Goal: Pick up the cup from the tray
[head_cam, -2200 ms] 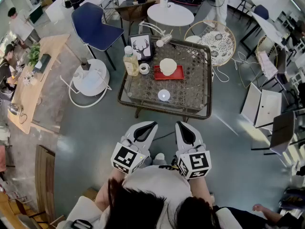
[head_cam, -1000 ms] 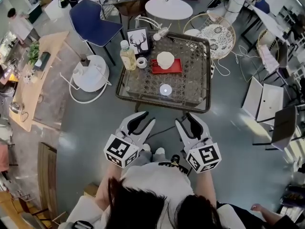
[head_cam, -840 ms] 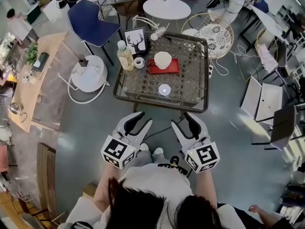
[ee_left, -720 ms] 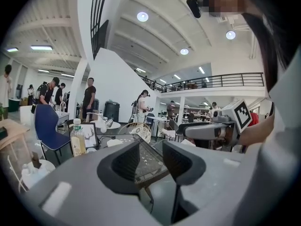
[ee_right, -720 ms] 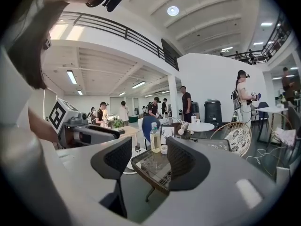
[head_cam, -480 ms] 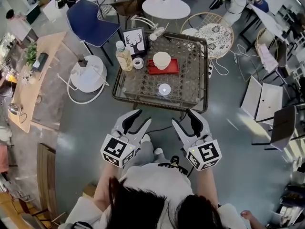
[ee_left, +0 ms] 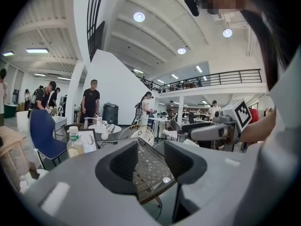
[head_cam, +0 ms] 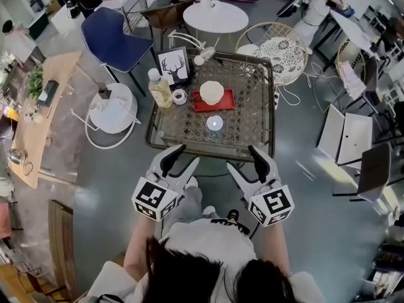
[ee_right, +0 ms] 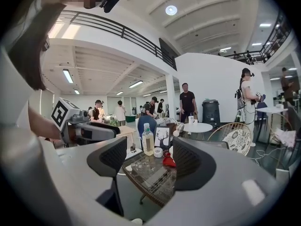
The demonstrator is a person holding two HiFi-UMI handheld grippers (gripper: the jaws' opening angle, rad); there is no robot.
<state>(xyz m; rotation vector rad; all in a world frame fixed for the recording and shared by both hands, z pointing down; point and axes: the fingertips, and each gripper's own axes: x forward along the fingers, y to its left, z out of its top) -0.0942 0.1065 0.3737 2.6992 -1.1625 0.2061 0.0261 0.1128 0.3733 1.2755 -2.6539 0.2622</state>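
Approach phase, before any contact. The cup (head_cam: 211, 92), pale and wide-mouthed, stands upright on the red tray (head_cam: 228, 100) in the far half of the woven-top table (head_cam: 252, 131). A bottle (head_cam: 159, 88) and a roll of tape (head_cam: 180, 96) stand just beside the tray on its left, with a framed deer picture (head_cam: 173, 65) behind them. A small round white object (head_cam: 214, 123), probably a lamp or a lid, lies between the tray and the table's near edge.

The left gripper (head_cam: 188, 153) and the right gripper (head_cam: 242, 158) are held side by side at the near edge of the table, well apart from the cup. Each gripper view shows its jaws spread wide with nothing between them, only the table beyond. The cup lies roughly on the line between the two grippers, so neither is clearly favoured for the pick.

The step in hand is judged to be the reach toward the tray. The next move calls for carrying one gripper forward over the near half of the table, passing clear of the small white object. That gripper must then come down with its spread jaws either side of the cup, without knocking the bottle or tape. It closes on the cup's wall firmly enough to lift it off the tray without dragging the tray along.
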